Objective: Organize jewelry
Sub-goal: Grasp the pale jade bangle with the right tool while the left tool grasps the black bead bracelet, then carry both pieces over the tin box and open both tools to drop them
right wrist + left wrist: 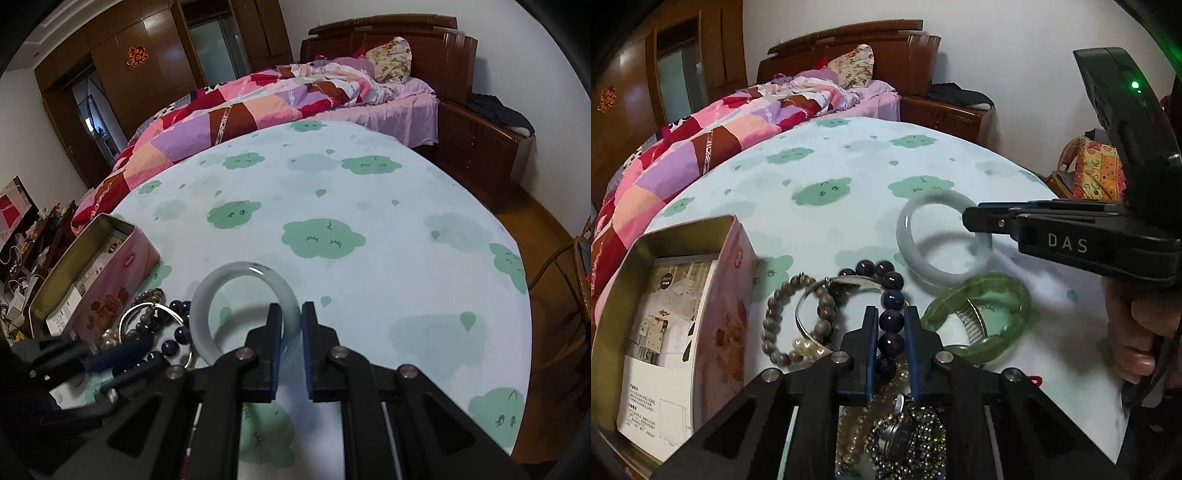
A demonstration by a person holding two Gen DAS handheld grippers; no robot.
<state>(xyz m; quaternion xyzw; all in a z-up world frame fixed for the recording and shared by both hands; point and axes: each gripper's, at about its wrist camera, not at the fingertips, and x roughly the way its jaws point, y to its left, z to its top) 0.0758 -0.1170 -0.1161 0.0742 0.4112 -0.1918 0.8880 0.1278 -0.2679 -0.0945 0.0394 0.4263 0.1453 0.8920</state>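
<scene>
A pale white-grey bangle (pixel 923 254) is held tilted above the cloud-print cloth; my right gripper (pixel 291 314) is shut on its rim, and it shows in the right wrist view (pixel 207 295) too. My left gripper (pixel 891 315) is shut on a dark purple bead bracelet (pixel 891 291). Beside it lie a grey-brown bead bracelet (pixel 783 302), a silver bangle (pixel 803 306) and a green bangle (pixel 982 291). A pile of beaded chains (pixel 905 435) lies under the left gripper. An open pink tin (pixel 713 266) stands at the left.
The tin (pixel 125 258) holds printed paper cards. The cloud-print cloth (pixel 369 206) covers a round table. A bed with a patchwork quilt (pixel 258 99) lies behind. A wooden nightstand (pixel 480 144) stands at the far right. A wicker chair (pixel 576 280) is at the right edge.
</scene>
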